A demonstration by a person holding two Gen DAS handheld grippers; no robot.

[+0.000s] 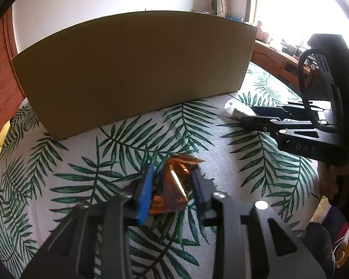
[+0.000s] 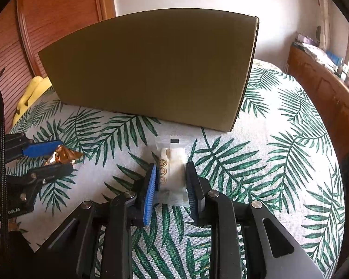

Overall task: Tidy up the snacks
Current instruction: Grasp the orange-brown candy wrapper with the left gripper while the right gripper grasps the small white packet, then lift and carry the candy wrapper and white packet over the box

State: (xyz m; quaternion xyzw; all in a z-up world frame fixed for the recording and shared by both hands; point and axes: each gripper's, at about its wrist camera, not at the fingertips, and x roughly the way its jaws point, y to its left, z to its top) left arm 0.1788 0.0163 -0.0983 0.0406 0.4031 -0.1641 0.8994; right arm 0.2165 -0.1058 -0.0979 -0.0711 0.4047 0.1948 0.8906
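Observation:
A shiny orange snack packet (image 1: 172, 193) lies on the palm-leaf tablecloth (image 1: 232, 174), and my left gripper (image 1: 173, 172) is shut on it, one pad pressing each side. In the right wrist view the same left gripper (image 2: 64, 155) pinches the orange packet (image 2: 69, 155) at the far left. My right gripper (image 2: 172, 166) is shut on a white snack packet (image 2: 172, 153) with round gold marks, which rests on the cloth. From the left wrist view, the right gripper (image 1: 247, 115) reaches in from the right onto that white packet (image 1: 237, 110). A tall cardboard box (image 2: 151, 69) stands just behind both packets.
The cardboard box (image 1: 132, 69) blocks the back of the table; its inside is hidden. A yellow object (image 2: 32, 90) lies at the box's left end. Wooden furniture (image 2: 325, 93) runs along the right side. A hand (image 1: 337, 176) holds the right gripper's handle.

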